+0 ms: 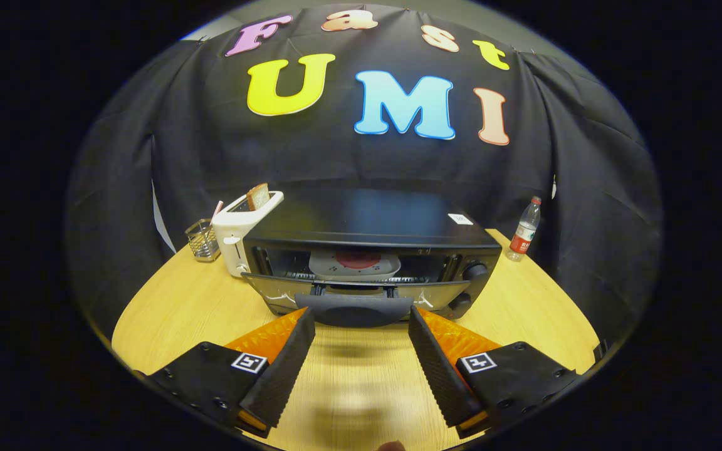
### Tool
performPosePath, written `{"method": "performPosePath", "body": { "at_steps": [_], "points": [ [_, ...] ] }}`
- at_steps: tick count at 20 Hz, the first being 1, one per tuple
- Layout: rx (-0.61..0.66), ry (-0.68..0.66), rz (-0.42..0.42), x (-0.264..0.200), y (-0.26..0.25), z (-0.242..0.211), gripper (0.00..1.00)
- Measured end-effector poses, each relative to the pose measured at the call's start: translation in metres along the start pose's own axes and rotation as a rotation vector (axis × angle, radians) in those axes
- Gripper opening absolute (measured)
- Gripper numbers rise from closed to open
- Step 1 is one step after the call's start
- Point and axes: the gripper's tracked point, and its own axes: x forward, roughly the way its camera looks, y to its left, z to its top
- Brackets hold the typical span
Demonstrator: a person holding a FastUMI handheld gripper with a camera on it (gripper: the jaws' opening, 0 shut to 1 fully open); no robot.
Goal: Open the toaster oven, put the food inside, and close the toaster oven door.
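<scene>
A black toaster oven (367, 250) stands on the round wooden table (524, 313), just ahead of my fingers. Its door (355, 291) is swung partly down and its dark handle (356, 309) sits right at my fingertips. Inside on the rack lies a white plate (355, 263) with red food (359, 258) on it. My gripper (361, 316) is open, one finger on each side of the handle's ends, with nothing pressed between them.
A white pop-up toaster (239, 232) with a slice of bread (258, 196) stands left of the oven. A small wire basket (202, 240) is further left. A water bottle (525, 228) stands at the right, by the table's edge.
</scene>
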Motion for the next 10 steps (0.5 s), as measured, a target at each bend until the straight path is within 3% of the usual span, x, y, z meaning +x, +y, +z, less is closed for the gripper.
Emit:
{"method": "performPosePath", "body": {
  "at_steps": [10],
  "points": [
    [0.015, -0.245, -0.012, -0.091, -0.041, 0.059, 0.96]
  ]
}}
